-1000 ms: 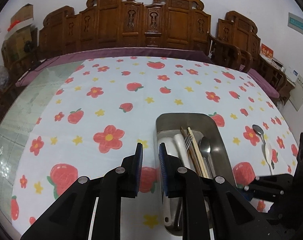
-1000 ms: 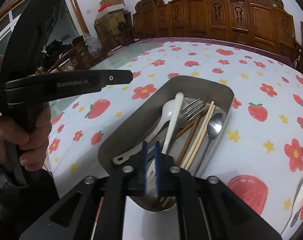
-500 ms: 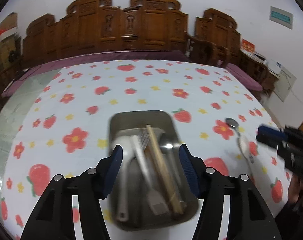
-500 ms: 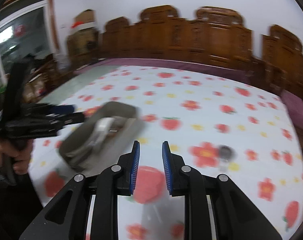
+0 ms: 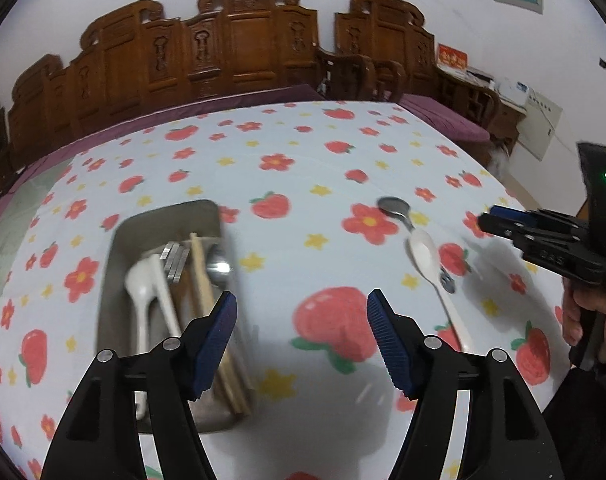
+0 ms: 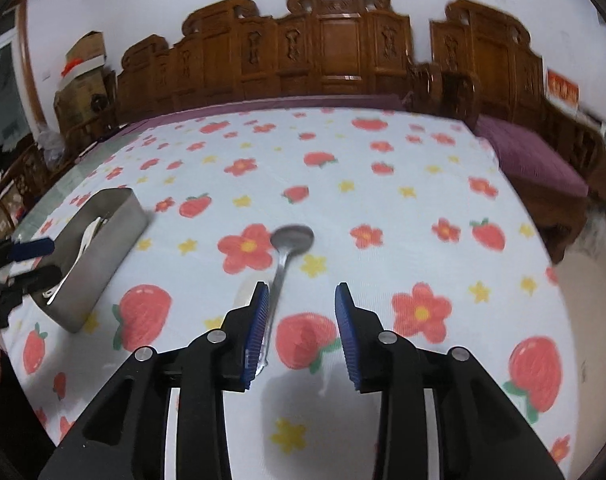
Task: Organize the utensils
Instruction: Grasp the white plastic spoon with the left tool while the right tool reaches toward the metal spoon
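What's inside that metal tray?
The tray holds a white spoon, fork, chopsticks and metal spoon. The left gripper's finger covers their lower ends.

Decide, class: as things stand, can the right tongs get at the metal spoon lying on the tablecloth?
Probably yes. The right tongs are opening with nothing between them, and the metal spoon lies just ahead on the tablecloth. A white spoon lies against its handle.

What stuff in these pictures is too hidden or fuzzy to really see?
- Right wrist view: the white spoon is mostly hidden behind the right tool.
- Right wrist view: what lies in the metal tray is hidden by its wall.
- Left wrist view: the fork and chopsticks in the tray are blurred, and the left tool covers their near ends.
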Tool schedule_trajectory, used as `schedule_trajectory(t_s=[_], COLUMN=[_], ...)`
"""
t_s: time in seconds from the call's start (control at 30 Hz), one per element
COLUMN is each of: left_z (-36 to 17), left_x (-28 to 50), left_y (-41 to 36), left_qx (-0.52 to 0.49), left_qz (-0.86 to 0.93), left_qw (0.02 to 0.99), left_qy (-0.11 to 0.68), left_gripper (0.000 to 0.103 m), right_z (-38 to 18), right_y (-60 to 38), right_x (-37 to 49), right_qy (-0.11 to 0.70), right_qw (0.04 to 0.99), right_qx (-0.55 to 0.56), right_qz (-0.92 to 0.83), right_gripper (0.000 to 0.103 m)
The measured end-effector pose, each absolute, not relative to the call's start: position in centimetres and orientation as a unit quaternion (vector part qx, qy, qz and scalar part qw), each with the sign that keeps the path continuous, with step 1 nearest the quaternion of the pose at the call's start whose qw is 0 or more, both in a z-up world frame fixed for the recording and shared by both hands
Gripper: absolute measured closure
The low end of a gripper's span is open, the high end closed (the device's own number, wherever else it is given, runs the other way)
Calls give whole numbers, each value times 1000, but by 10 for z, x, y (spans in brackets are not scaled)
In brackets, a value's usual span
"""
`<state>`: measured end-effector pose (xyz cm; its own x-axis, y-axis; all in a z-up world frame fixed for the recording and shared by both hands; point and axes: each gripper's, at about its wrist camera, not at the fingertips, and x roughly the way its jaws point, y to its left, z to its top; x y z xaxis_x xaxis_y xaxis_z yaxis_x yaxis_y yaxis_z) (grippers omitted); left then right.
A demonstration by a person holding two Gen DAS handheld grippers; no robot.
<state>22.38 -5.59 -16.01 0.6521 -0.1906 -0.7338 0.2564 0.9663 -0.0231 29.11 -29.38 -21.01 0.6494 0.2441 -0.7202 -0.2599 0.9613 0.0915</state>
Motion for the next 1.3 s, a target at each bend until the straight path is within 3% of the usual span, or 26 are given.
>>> schedule_trajectory(t_s=[0.37, 0.8, 1.07, 1.23, 1.3], left_z=[-185, -222, -235, -235, -235], left_x=[231, 249, 250, 250, 251], left_y=[-127, -186, -193, -183, -179], left_qx=[82, 92, 107, 86, 78], left_qz=[-144, -172, -173, -187, -197], left_qw=[893, 866, 858, 856, 852], left_qy=[418, 460, 472, 474, 479], left_gripper=[38, 38, 65, 95, 95], right_z=[-215, -221, -220, -219, -219], right_y=[-313, -327, -328, -323, -319], right_x=[301, 306, 306, 307, 308], right_qy=[399, 411, 409, 411, 412], right_qw=[909, 906, 906, 905, 904], right_qx=[0, 8, 12, 10, 10], right_qz=[118, 106, 105, 109, 116], right_gripper=[46, 46, 46, 46, 46])
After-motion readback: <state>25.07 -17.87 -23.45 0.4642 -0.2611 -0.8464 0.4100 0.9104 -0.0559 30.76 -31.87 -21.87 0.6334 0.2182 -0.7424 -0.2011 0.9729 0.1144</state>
